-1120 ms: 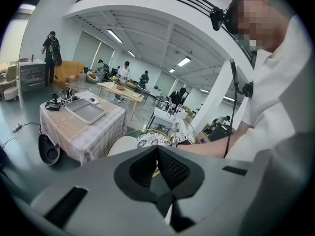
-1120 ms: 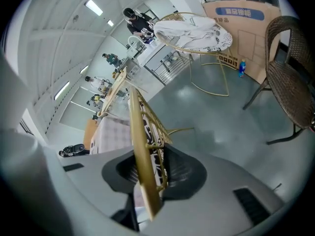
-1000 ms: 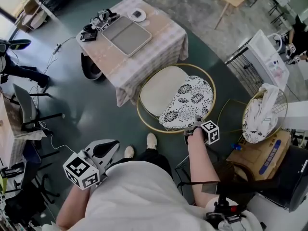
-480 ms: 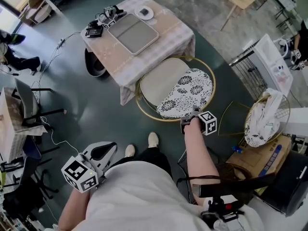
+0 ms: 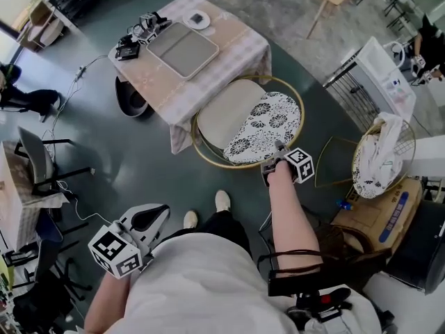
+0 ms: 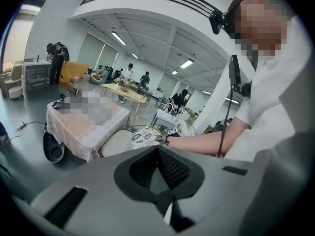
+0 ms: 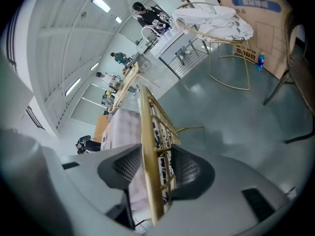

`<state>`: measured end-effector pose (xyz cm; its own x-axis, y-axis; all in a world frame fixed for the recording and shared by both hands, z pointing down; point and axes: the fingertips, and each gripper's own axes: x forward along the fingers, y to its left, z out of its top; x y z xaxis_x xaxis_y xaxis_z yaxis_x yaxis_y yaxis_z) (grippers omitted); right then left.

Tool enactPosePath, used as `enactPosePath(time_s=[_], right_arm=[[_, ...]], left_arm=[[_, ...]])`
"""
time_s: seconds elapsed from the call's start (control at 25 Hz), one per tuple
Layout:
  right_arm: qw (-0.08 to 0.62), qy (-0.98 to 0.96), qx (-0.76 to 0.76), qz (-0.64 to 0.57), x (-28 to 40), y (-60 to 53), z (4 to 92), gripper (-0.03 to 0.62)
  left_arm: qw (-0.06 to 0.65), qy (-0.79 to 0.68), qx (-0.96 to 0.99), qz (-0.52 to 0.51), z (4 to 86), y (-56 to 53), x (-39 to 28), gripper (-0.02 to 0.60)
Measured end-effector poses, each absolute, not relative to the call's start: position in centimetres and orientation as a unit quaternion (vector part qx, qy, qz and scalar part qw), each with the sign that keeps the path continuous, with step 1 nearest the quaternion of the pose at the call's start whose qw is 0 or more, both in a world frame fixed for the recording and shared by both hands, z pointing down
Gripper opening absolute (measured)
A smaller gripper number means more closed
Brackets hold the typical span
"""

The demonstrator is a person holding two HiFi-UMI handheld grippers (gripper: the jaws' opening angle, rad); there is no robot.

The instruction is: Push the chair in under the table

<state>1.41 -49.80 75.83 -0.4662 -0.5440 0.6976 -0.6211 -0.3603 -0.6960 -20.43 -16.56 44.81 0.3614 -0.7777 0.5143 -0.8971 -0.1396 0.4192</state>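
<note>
The chair (image 5: 226, 120) has a round gold wire frame, a cream seat and a black-and-white floral cushion (image 5: 268, 127). Its front sits under the edge of the table (image 5: 229, 44), which wears a checked cloth. My right gripper (image 5: 273, 160) is at the near rim of the chair back. In the right gripper view the gold rim (image 7: 147, 146) stands between the jaws of the right gripper (image 7: 156, 168), which are opening, with a gap beside the right pad. My left gripper (image 5: 158, 214) hangs low at my left side, away from the chair. Up close, the left gripper (image 6: 158, 154) is shut on nothing.
A grey tray (image 5: 182, 47) and small devices lie on the table. A second gold chair with white cloth (image 5: 379, 158), a cardboard box (image 5: 379, 221) and a white wire cart (image 5: 375, 82) stand to the right. A dark office chair (image 5: 38, 155) stands left. My feet (image 5: 221, 200) are just behind the chair.
The chair has slid toward the table, its seat further under the cloth edge. My right gripper went forward with it. The left gripper has stayed put.
</note>
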Motion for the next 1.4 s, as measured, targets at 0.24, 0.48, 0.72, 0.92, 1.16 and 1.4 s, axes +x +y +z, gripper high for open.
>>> enactPosePath(time_s=[0.24,0.48,0.72,0.92,1.16,1.4], right_arm=[[0.050,-0.629,0.507,0.587,3.8,-47.6,71.0,0.218],[0.111,-0.712,0.479,0.501,6.0,-39.8,65.1,0.200],[0.180,-0.790,0.424,0.404,5.2,-27.9,58.9,0.019],[0.227,-0.842,0.382,0.304,2.4,-18.6,54.1,0.014],[0.241,-0.880,0.351,0.214,-0.4,-9.8,49.6,0.014],[0.224,-0.895,0.338,0.187,-1.3,-4.9,46.4,0.014]], left_arm=[[0.318,-0.529,0.782,0.083,43.4,-15.5,-20.1,0.012],[0.280,-0.478,0.829,0.078,42.2,-13.6,-19.9,0.012],[0.255,-0.422,0.867,0.076,41.3,-10.3,-19.3,0.012],[0.247,-0.372,0.891,0.082,42.2,-6.9,-18.5,0.012],[0.247,-0.330,0.907,0.086,43.1,-3.9,-16.9,0.012],[0.240,-0.300,0.919,0.090,42.2,-2.6,-14.2,0.012]])
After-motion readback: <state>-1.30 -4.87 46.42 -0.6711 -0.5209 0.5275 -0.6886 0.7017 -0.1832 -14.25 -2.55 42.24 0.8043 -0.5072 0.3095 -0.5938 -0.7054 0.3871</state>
